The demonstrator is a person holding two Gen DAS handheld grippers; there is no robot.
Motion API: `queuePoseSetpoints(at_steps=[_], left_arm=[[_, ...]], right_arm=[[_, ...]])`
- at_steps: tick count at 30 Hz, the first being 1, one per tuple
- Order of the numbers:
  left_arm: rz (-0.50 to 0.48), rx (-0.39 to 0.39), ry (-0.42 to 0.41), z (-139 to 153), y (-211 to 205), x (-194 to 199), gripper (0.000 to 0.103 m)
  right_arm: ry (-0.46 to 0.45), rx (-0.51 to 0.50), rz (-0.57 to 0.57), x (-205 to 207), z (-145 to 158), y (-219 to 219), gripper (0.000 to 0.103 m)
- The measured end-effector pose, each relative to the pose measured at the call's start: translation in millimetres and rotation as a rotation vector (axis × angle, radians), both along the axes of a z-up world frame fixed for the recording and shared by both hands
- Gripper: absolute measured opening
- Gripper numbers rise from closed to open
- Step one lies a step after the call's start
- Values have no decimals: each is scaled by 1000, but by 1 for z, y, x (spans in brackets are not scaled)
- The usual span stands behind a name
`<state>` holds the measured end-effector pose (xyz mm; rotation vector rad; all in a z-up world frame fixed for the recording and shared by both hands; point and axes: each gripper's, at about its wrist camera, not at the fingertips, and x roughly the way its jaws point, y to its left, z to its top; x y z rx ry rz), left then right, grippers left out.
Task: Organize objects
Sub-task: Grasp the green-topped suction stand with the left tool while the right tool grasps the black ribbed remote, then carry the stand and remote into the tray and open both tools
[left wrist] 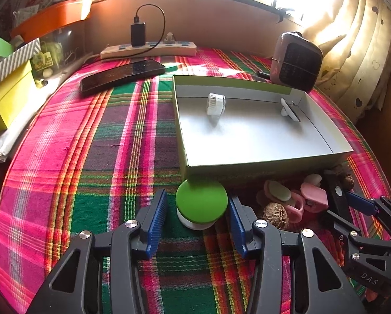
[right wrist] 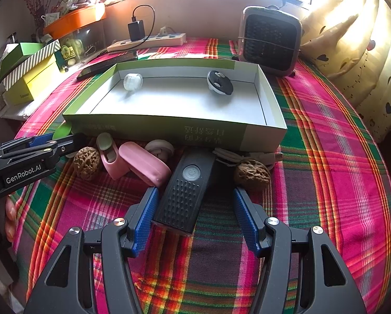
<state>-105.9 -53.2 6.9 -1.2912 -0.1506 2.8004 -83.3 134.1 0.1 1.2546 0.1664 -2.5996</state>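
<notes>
I see the left gripper point(left wrist: 198, 210) straddling the green-lidded jar point(left wrist: 201, 204) beside the box's point(left wrist: 261, 163) near corner: right pad touching, left pad a gap off, so not clamped. Right gripper point(right wrist: 195, 204) spread wide around the black remote point(right wrist: 186, 189), left pad just beside it, no squeeze

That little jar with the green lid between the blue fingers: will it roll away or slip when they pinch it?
The green-lidded jar stands upright on cloth, so it probably won't roll. Its smooth round lid may slip, though the ribbed pads should help. It looks small and probably light.
</notes>
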Motion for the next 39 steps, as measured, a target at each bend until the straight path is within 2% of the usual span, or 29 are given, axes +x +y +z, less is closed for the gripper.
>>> queuePoseSetpoints(at_steps=[3,5,13,16,18,21,27,39], left_arm=[[6,7,0,0,-2,0,39],[13,3,1,0,-4,0,32],[14,4,5,0,-4,1,31],[13,4,5,0,-4,1,31],[14,3,5,0,-4,1,30],[14,5,5,0,-4,2,30],[14,3,6,0,-5,2,30],[14,3,4,0,-4,3,30]], right_arm=[[0,0,0,0,0,0,59],[0,-1,0,0,0,0,59],[1,-4,3,0,2,1,56],[5,-13,11,1,3,0,48],[9,-8,10,2,3,-1,36],[9,-6,4,2,2,0,33],[10,-12,-2,2,1,2,29],[24,-22,2,5,4,2,29]])
